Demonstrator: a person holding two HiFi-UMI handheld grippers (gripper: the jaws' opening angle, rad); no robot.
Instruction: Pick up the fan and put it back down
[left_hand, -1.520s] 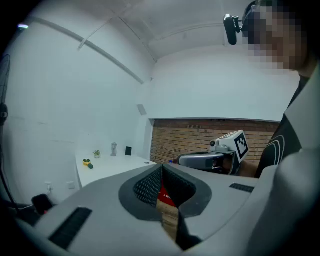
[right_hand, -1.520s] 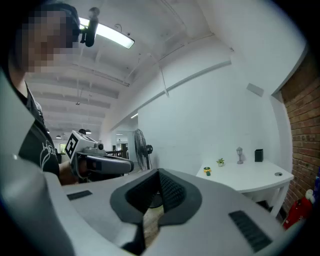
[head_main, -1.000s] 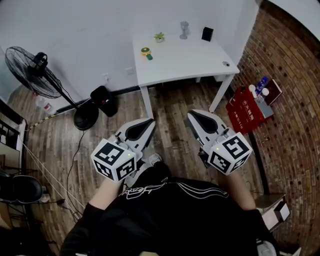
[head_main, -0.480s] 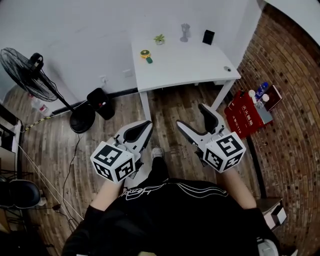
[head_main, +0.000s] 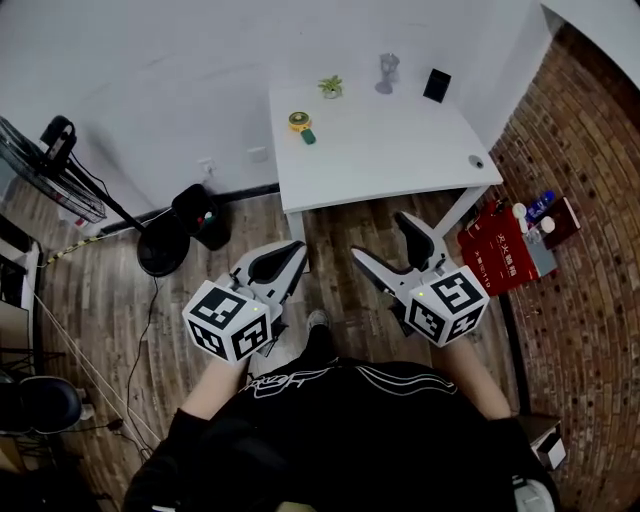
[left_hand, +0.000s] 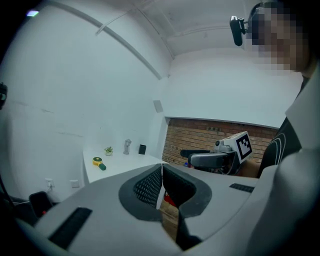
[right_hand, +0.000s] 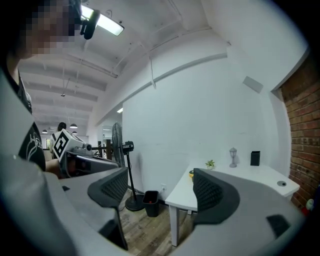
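Note:
The black pedestal fan (head_main: 57, 138) stands on the wood floor at the far left of the head view, its round base (head_main: 160, 253) beside a black bin. It also shows in the right gripper view as the fan (right_hand: 119, 145), upright against the white wall. Both grippers are held in front of the person, well apart from it. My left gripper (head_main: 296, 247) is shut with nothing in it; its pads meet in the left gripper view (left_hand: 161, 172). The jaws of my right gripper (head_main: 384, 242) are opening, wide apart and empty (right_hand: 159, 185).
A white table (head_main: 400, 150) stands ahead, carrying a yellow-green item (head_main: 297, 123), a small plant (head_main: 331, 87), a grey figurine (head_main: 387, 70) and a black box (head_main: 436, 85). A black bin (head_main: 200, 215) stands by the wall. Red boxes (head_main: 500, 245) lean at the brick wall. A cable runs across the floor.
The right gripper's jaws have opened from shut. The fan has slid toward the left edge of the head view and the table has drawn nearer. The left gripper stays shut.

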